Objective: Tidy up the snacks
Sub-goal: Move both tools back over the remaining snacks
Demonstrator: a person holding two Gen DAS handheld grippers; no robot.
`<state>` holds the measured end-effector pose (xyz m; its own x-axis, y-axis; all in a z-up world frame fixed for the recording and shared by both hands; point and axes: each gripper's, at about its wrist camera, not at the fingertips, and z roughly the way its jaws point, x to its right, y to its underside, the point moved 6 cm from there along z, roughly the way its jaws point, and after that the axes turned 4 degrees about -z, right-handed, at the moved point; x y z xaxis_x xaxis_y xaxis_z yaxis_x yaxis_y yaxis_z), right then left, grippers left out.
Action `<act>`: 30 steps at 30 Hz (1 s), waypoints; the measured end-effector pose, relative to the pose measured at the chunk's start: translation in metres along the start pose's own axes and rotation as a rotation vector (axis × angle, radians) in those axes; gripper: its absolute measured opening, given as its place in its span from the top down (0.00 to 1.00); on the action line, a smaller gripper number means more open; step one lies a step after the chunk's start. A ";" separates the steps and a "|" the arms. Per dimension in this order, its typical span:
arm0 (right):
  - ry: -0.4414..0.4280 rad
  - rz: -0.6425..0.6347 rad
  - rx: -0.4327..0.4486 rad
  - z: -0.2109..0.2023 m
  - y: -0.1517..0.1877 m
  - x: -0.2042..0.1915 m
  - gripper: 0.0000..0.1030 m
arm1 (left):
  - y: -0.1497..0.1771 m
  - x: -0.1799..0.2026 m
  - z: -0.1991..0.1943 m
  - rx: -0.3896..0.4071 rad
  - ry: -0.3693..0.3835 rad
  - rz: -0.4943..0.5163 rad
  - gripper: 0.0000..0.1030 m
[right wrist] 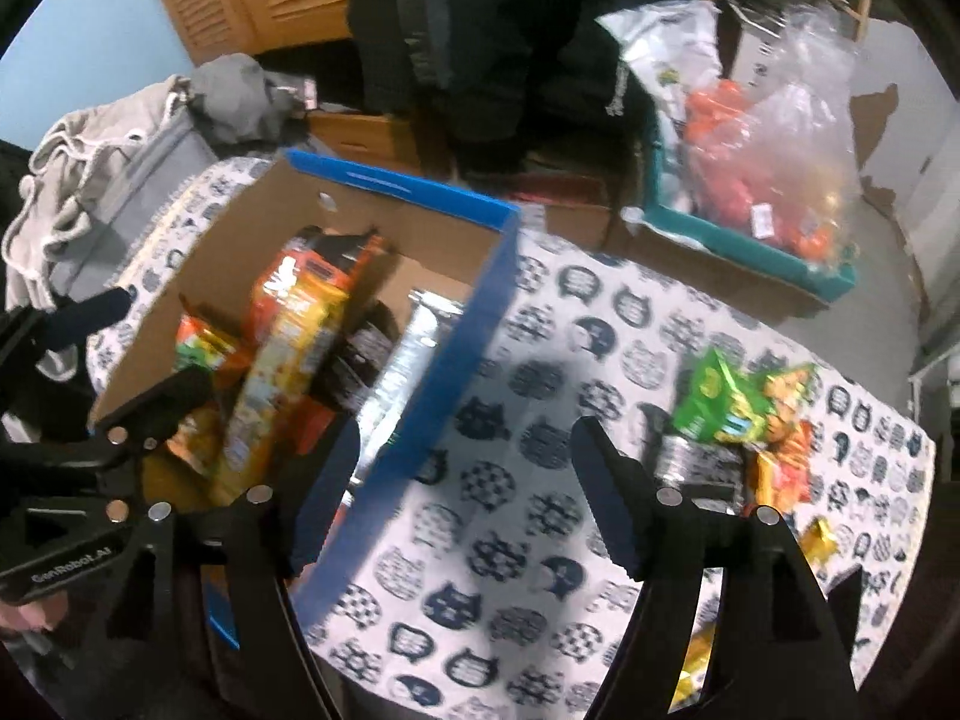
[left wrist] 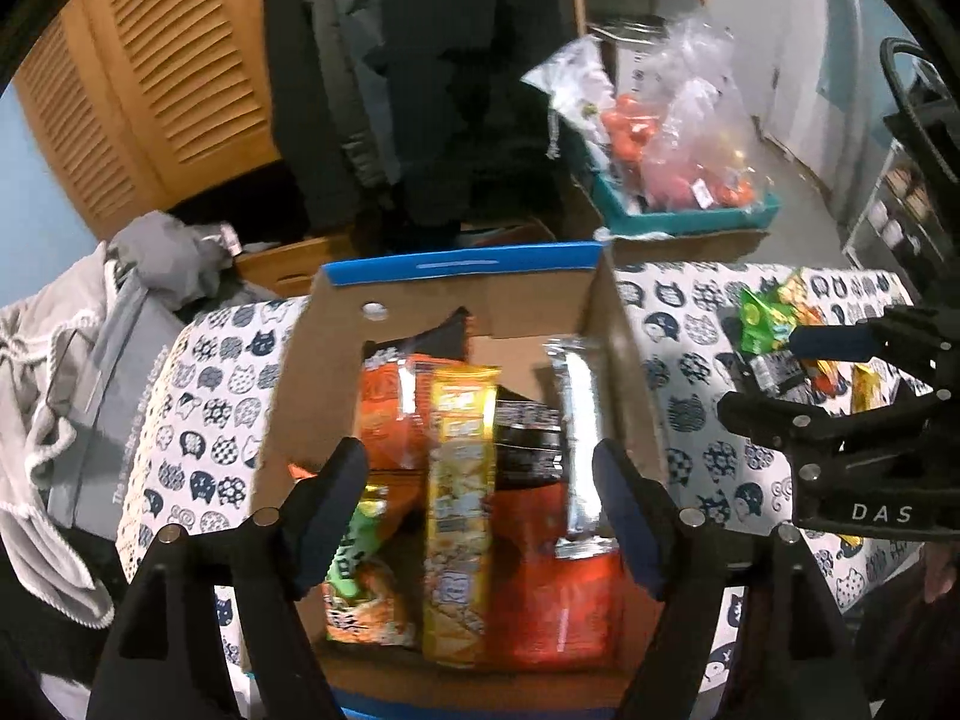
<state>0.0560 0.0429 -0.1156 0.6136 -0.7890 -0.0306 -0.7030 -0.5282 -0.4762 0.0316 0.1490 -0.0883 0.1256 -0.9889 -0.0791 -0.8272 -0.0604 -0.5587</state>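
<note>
A cardboard box with a blue rim (left wrist: 462, 264) (right wrist: 480, 312) stands on the cat-print cloth and holds several snack packs: a yellow pack (left wrist: 459, 510) (right wrist: 282, 372), orange packs (left wrist: 552, 588), a silver pack (left wrist: 579, 444) (right wrist: 414, 354) and a green pack (left wrist: 351, 546). My left gripper (left wrist: 480, 516) is open and empty above the box. My right gripper (right wrist: 462, 498) is open and empty over the cloth, just right of the box. A pile of loose snacks lies at the right, with a green pack (right wrist: 714, 402) (left wrist: 759, 324) and orange packs (right wrist: 786, 462).
The table has a cat-print cloth (right wrist: 540, 540). A teal tray (right wrist: 738, 246) (left wrist: 690, 216) with plastic bags of orange items stands behind. Grey clothes (left wrist: 72, 372) lie at the left. Dark coats (left wrist: 432, 78) hang behind the box.
</note>
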 end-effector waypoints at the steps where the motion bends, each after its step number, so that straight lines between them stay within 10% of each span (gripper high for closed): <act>1: 0.007 0.003 -0.004 0.000 0.004 0.005 0.29 | 0.000 0.006 0.000 -0.001 0.003 0.013 0.24; 30: 0.176 0.226 -0.133 0.001 0.113 0.153 0.26 | 0.002 0.143 0.013 -0.037 0.128 0.231 0.22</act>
<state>0.0713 -0.1369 -0.1751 0.3727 -0.9273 0.0353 -0.8627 -0.3603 -0.3548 0.0549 0.0092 -0.1112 -0.1370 -0.9861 -0.0941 -0.8456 0.1659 -0.5074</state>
